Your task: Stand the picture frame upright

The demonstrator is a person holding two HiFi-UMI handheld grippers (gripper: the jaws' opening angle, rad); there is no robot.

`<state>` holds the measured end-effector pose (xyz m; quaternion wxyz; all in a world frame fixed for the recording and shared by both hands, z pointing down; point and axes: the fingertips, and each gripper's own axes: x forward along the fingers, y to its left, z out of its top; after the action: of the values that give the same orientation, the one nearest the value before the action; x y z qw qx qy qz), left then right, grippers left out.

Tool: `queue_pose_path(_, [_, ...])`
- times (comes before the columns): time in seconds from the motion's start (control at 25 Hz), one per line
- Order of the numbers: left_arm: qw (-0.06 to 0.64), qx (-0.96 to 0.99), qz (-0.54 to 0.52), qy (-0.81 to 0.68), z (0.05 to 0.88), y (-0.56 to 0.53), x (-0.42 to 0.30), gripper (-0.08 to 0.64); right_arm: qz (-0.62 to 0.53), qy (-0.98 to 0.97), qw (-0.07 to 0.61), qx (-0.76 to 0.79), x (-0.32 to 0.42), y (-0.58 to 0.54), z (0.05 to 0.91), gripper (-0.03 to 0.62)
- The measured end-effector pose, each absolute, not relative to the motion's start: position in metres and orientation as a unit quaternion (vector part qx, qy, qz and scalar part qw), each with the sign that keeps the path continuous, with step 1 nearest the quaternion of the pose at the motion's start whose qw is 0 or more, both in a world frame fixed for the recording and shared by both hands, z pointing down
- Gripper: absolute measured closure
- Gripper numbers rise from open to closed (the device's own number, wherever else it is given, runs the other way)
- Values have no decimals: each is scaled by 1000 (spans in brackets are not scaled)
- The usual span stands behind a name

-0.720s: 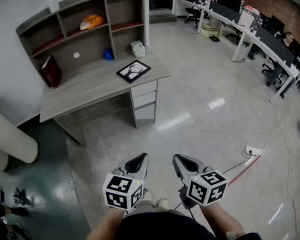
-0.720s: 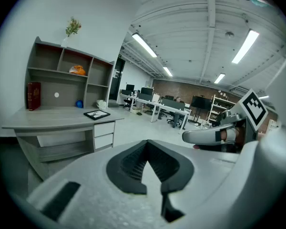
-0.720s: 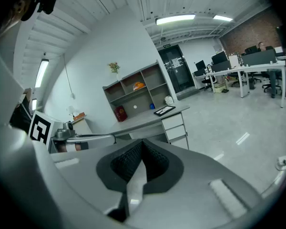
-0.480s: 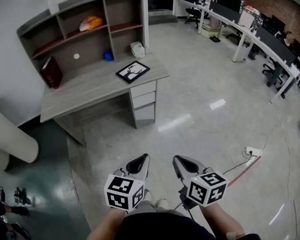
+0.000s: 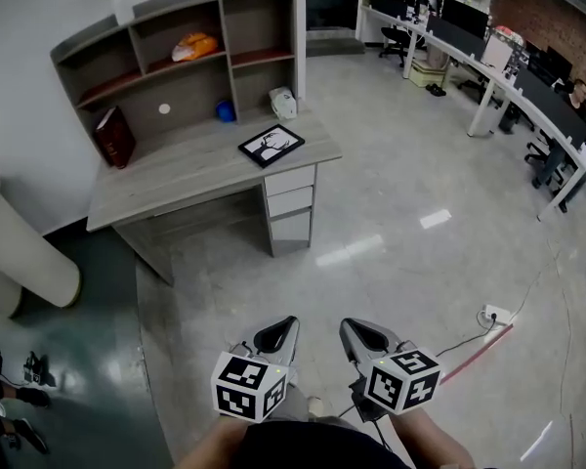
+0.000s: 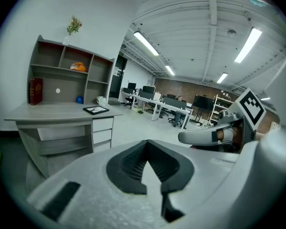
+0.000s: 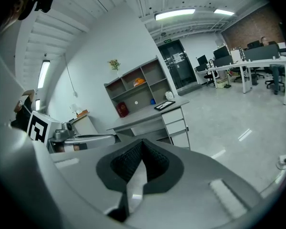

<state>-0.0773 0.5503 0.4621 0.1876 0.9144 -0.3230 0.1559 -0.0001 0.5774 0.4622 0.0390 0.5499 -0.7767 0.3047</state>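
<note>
Both pairs of jaws are pressed together on nothing: the grey left gripper (image 5: pixel 273 337) and the grey right gripper (image 5: pixel 363 338) hang side by side over the glossy grey floor (image 5: pixel 400 233). Well ahead of both, the black-rimmed picture frame with a tree print (image 5: pixel 272 145) lies flat on the pale wooden desk (image 5: pixel 176 179). Since the earlier view the desk has slid slightly down and right, and the grippers sit lower. The frame is untouched, so the approach seems barely begun.

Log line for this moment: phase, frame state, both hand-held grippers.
phase: pre-grasp, away from desk | picture frame: flat on desk, untouched | left hand-held gripper: shut, empty | right hand-held gripper: shut, empty
</note>
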Motion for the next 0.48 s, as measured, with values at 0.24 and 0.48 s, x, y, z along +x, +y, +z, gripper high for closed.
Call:
queue_pose_path(0.24, [185,914,153,-328,463,531,-72,565,310,-781,45,540,2,555,470,595])
queue_pose_path(0.48, [191,911,146,-336,466,485,-68,565,315,-781,48,538,7,514,470,595])
